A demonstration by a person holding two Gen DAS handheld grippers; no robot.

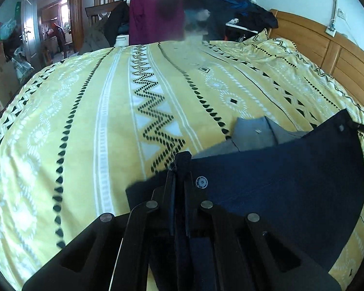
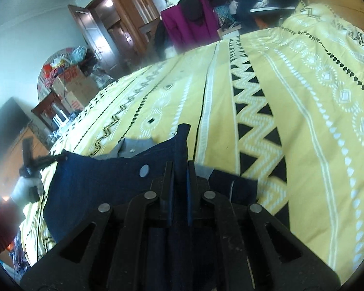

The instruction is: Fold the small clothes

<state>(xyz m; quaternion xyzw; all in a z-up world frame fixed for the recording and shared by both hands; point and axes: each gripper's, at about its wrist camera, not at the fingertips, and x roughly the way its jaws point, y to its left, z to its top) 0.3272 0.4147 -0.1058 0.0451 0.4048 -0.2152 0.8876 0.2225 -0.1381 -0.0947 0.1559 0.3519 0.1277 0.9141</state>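
Observation:
A small dark navy garment (image 1: 279, 181) with a metal snap (image 1: 201, 182) hangs stretched between both grippers over the yellow patterned bedspread (image 1: 97, 121). My left gripper (image 1: 179, 167) is shut on one corner of it. In the right wrist view my right gripper (image 2: 180, 167) is shut on the other corner of the navy garment (image 2: 97, 177), with a snap (image 2: 144, 170) near the fingers. Grey lining or a grey piece (image 1: 252, 135) shows beyond the navy edge, also seen as grey fabric (image 2: 136, 146). The other gripper (image 2: 30, 167) appears at the far left, holding the cloth's far corner.
The bedspread (image 2: 291, 97) covers a wide bed with a wooden headboard (image 1: 332, 46). Piles of clothes, including a maroon piece (image 1: 155, 21), stack up at the bed's far side. Cardboard boxes (image 2: 70, 84) and a wooden door (image 2: 92, 29) stand beyond the bed.

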